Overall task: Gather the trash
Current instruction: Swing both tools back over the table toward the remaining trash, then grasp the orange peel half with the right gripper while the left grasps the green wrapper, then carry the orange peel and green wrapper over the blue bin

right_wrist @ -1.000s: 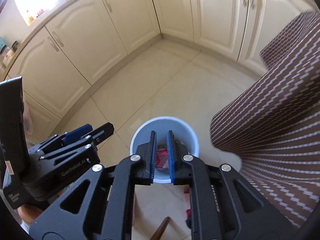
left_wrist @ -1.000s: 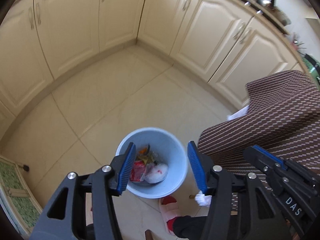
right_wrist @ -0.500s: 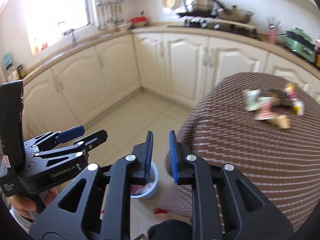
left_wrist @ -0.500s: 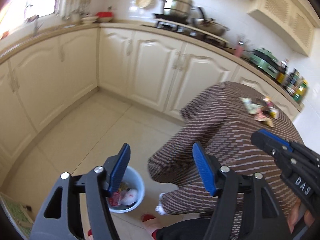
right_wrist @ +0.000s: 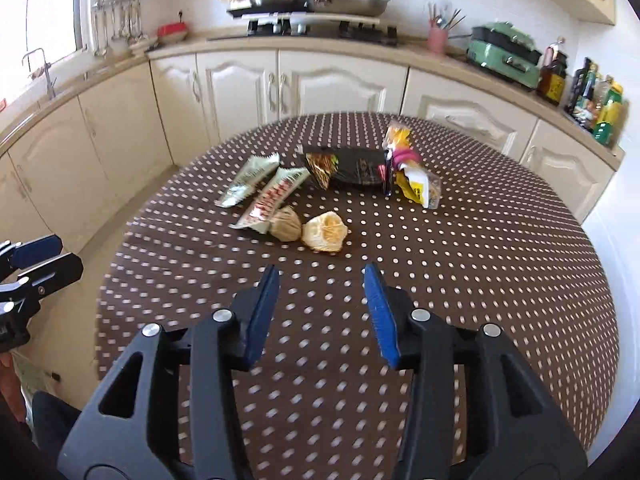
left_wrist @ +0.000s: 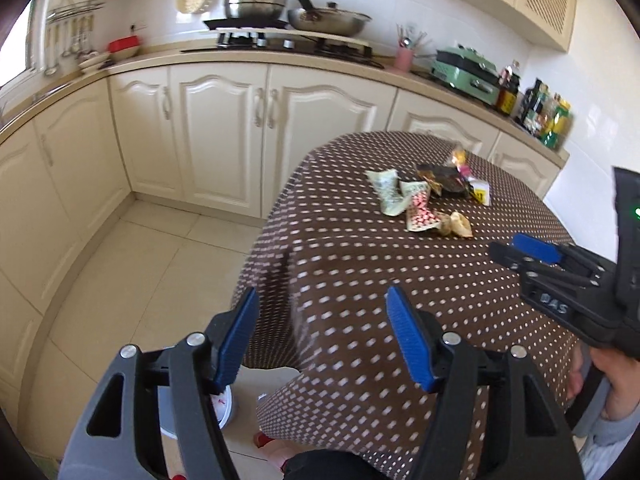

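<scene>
Several pieces of trash lie on a round table with a brown dotted cloth [right_wrist: 460,280]: a green wrapper [right_wrist: 250,179], a red-and-white wrapper [right_wrist: 274,198], two crumpled tan paper cups [right_wrist: 325,232], a dark bag [right_wrist: 352,168] and a yellow packet [right_wrist: 420,184]. The same pile shows in the left wrist view [left_wrist: 424,200]. My right gripper [right_wrist: 322,296] is open and empty above the cloth, short of the pile. My left gripper [left_wrist: 320,320] is open and empty over the table's left edge. A blue bin [left_wrist: 224,412] is mostly hidden behind its left finger.
Cream cabinets [left_wrist: 220,136] and a counter with a stove, pots [left_wrist: 256,0] and a green appliance [right_wrist: 504,52] run behind the table. Bottles [right_wrist: 600,100] stand at the right. Tiled floor [left_wrist: 140,272] lies left of the table.
Both grippers have swung up from the bin on the floor to the tabletop. The right gripper's jaws have opened from nearly shut. The trash pile is now in view.
</scene>
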Available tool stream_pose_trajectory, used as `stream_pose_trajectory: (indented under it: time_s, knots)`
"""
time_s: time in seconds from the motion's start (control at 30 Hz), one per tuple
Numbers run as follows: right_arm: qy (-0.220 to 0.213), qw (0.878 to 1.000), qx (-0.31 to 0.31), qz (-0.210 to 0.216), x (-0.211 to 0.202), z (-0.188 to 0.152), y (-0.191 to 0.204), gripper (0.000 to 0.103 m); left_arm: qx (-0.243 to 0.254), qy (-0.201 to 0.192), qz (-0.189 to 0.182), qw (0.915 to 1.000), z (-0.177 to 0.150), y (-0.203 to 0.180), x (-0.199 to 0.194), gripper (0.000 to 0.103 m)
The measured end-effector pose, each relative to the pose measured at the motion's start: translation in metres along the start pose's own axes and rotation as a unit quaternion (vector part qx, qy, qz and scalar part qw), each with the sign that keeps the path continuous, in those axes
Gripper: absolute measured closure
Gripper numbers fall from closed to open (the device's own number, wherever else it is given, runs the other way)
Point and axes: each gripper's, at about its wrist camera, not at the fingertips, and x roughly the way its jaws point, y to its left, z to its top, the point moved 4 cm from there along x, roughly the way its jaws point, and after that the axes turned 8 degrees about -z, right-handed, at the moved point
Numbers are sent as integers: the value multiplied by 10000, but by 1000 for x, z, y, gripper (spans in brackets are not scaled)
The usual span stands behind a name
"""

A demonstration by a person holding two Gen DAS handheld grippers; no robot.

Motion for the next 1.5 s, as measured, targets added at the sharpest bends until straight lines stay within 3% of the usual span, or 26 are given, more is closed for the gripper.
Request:
stream_pose_trajectory:
  time_s: [0.3,0.33,0.6,0.83,0.9,0.97,1.0,1.03,1.27,1.5]
  knots:
    - [482,9980,-228,331,56,19,5,58,111,246,-134,9995,27,-17,51,38]
    - [494,9978,-239,379,60,21,4,69,93,248,-162,9995,30,-18,55,38]
    - [27,9982,492,339,44,25,-28,68,-12,277,-235,9993,62,-30,97,38]
    - [-100,9984,458,331,34,22,-25,68,-225,549,-324,9977,84,-37,137,38]
    - [-105,9982,464,370,36,25,-26,68,-226,623,-185,9976,86,-37,148,39]
    - [-106,9980,480,392,36,28,-27,68,-79,621,-9,9980,88,-40,152,52]
    - [-107,9980,476,409,37,29,-27,68,3,627,66,9980,88,-42,154,70]
    - [-112,9979,472,423,38,31,-26,68,33,638,86,9979,88,-42,154,79]
    - [-265,9979,425,406,31,33,-25,68,42,492,-140,9987,82,-40,138,86]
    - [-445,9979,253,396,13,35,-11,68,-24,199,-303,9993,63,-19,83,86]
